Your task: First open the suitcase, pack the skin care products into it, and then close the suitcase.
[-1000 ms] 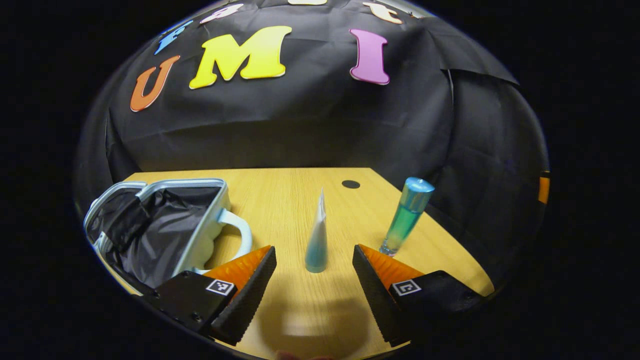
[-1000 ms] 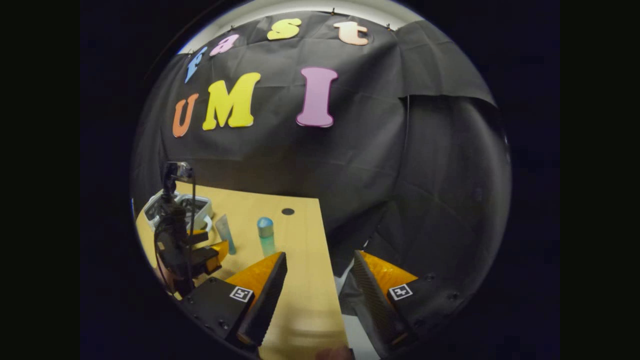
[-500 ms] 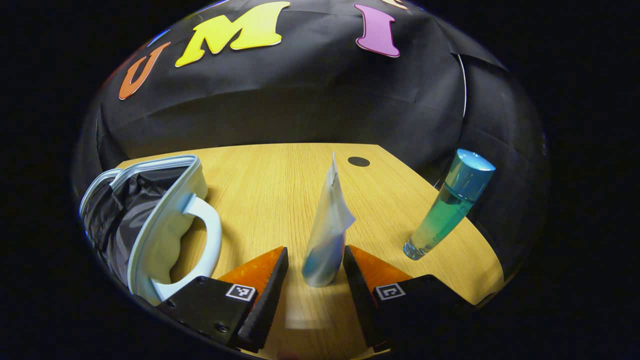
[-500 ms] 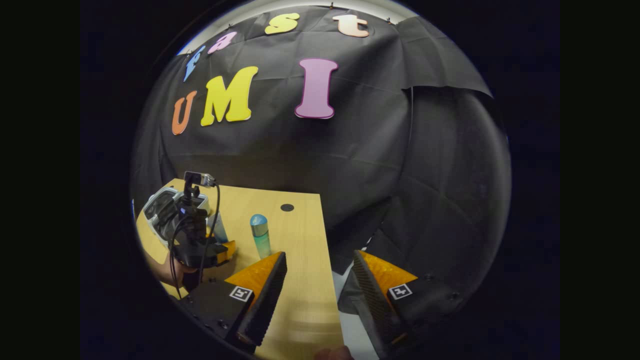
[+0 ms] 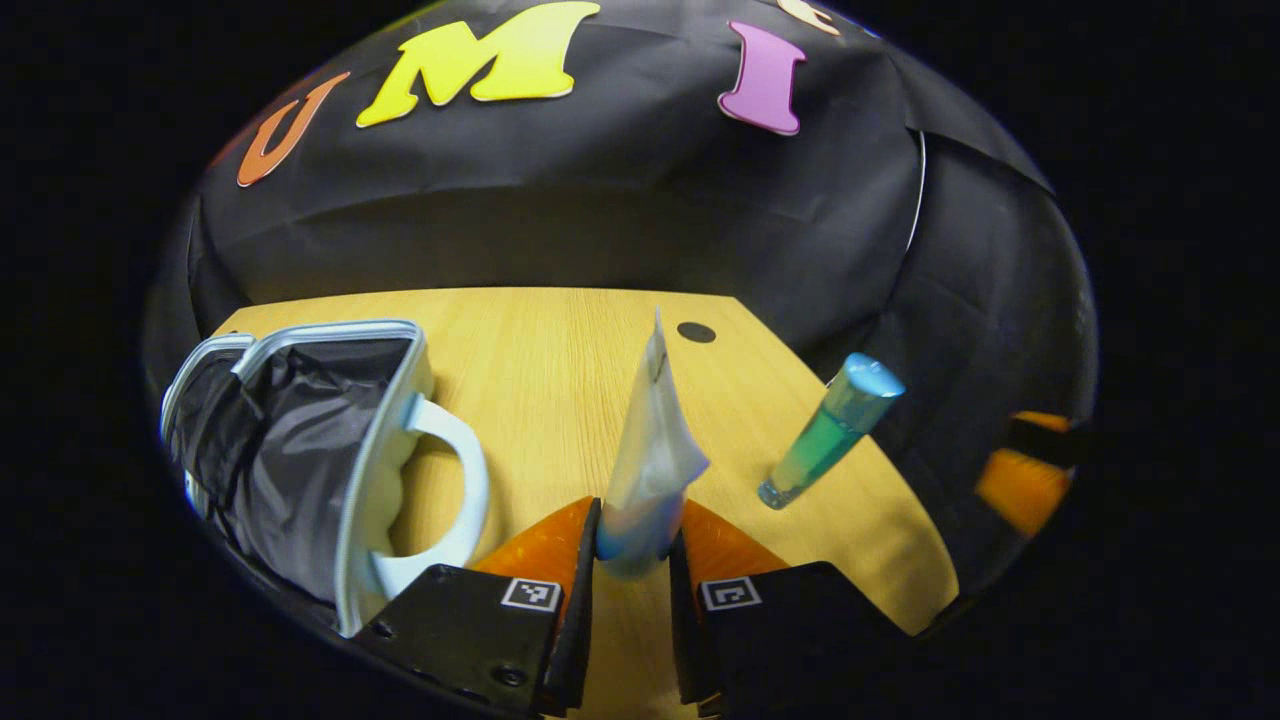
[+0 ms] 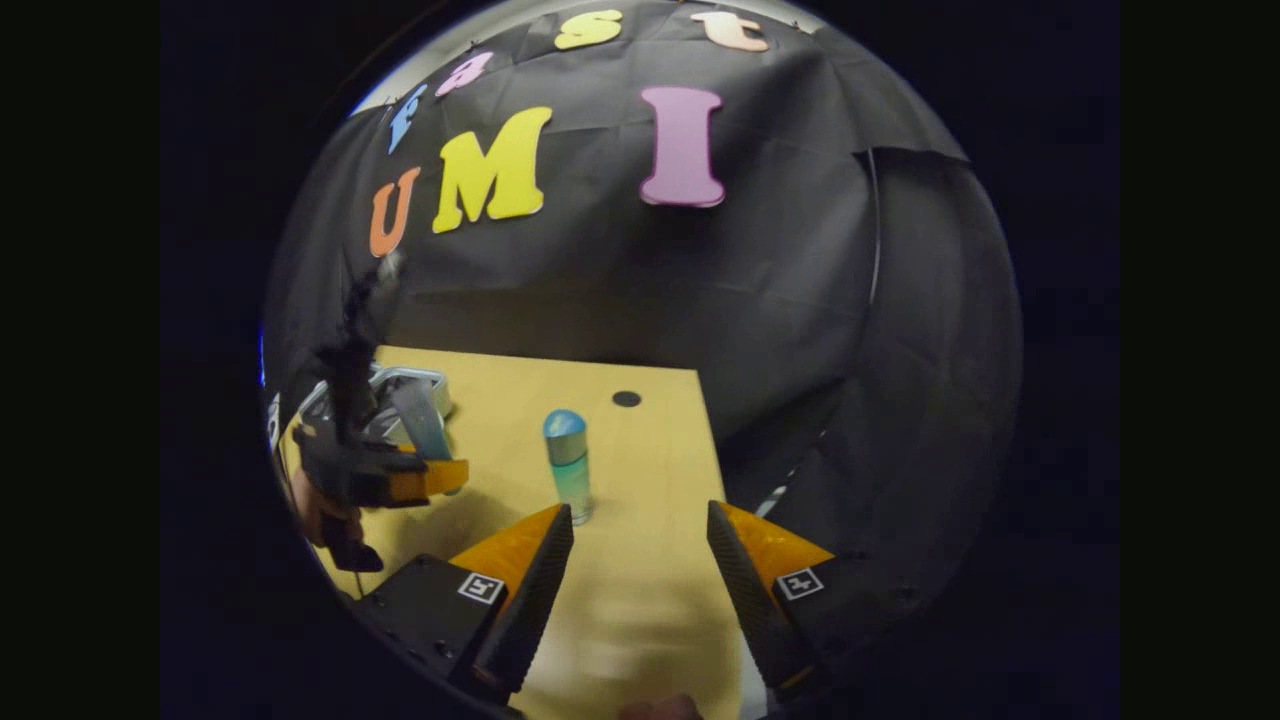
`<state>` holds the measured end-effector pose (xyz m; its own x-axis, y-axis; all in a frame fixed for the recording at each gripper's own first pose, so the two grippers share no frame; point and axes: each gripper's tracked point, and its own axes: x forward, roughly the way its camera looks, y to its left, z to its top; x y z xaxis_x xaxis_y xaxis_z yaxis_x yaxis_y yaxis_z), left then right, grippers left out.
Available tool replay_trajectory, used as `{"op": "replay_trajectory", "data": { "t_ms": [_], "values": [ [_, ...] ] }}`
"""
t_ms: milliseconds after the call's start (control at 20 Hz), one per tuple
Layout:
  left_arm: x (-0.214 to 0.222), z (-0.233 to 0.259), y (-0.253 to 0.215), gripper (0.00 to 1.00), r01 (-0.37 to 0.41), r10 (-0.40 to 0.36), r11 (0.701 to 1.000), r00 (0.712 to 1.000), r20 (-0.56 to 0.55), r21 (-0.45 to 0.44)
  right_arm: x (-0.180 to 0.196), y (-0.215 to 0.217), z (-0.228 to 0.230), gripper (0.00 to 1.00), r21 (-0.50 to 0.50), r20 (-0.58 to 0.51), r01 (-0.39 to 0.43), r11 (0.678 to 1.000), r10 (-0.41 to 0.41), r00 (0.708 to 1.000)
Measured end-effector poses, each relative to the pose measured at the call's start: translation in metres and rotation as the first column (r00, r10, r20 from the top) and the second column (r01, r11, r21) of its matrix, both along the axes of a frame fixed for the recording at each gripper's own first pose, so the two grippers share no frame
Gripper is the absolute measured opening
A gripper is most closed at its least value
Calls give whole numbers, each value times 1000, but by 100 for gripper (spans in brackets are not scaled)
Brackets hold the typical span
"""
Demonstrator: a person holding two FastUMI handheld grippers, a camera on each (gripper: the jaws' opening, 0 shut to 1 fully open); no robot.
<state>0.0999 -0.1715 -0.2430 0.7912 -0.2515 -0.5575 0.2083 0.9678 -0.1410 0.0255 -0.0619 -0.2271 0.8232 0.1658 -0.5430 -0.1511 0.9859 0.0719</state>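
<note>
In the left gripper view my left gripper [image 5: 632, 560] is shut on the cap end of a pale blue-white tube [image 5: 650, 455], held upright and lifted off the wooden table [image 5: 540, 370]. The small light-blue suitcase [image 5: 300, 440] lies open at the left, showing its dark lining and white handle. A green bottle with a blue cap [image 5: 828, 432] stands at the right. In the right gripper view my right gripper [image 6: 632, 580] is open with nothing between its fingers, near the table's right edge, with the green bottle [image 6: 569, 462] standing just beyond it. Farther left, the left gripper [image 6: 425, 480] holds the tube [image 6: 420, 420] near the suitcase [image 6: 400, 395].
A dark round hole [image 5: 696, 331] marks the table near its far edge. The table's right edge [image 6: 715, 470] drops off beside my right gripper. A person's hand [image 6: 315, 505] holds the left gripper at the left.
My left gripper has shut on the tube and lifted it off the table. My right gripper has moved left toward the green bottle.
</note>
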Motion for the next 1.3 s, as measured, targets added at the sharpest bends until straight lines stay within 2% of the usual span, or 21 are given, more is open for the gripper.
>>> {"op": "replay_trajectory", "data": {
  "t_ms": [200,300,500,600,650,750,800,850,1000,1100,1200,1250,1300],
  "values": [
    [-35,41,44,36,-44,44,999,999,2,6,31,42,-32,80,38,-15,-41,998,42,999],
    [-46,56,73,37,-99,99,995,995,-3,-1,49,49,-42,80,29,-16,-30,999,31,999],
    [-63,68,142,36,-224,224,975,975,-11,13,75,62,-70,80,49,-84,-2,999,6,996],
    [-65,68,180,37,-287,287,958,958,-18,24,83,59,-77,74,53,-106,29,998,-23,994],
    [-68,68,197,36,-313,313,950,949,-25,22,84,58,-79,64,51,-114,39,998,-33,993],
    [-72,70,223,37,-353,353,936,935,-33,17,87,57,-85,60,35,-121,56,998,-52,991],
    [-70,70,233,37,-362,363,932,931,-37,18,87,56,-84,50,22,-121,64,998,-61,991],
    [-69,69,241,37,-358,359,933,932,-46,20,92,57,-86,40,14,-123,62,998,-59,991],
    [-59,60,249,37,-267,269,963,957,-112,28,87,60,-82,37,-27,-143,52,998,-55,988],
    [-47,50,253,37,-195,194,981,964,-181,14,79,62,-79,31,-30,-179,27,999,-32,983],
    [-35,35,251,36,-131,115,991,954,-276,-41,66,70,-60,32,25,-206,16,1000,-10,978],
    [-30,28,251,43,-108,80,992,942,-327,-70,58,70,-49,31,51,-215,20,998,-8,977],
    [-26,18,253,37,-85,44,992,922,-384,-91,46,70,-40,32,71,-218,24,997,-8,976]
  ]
}}
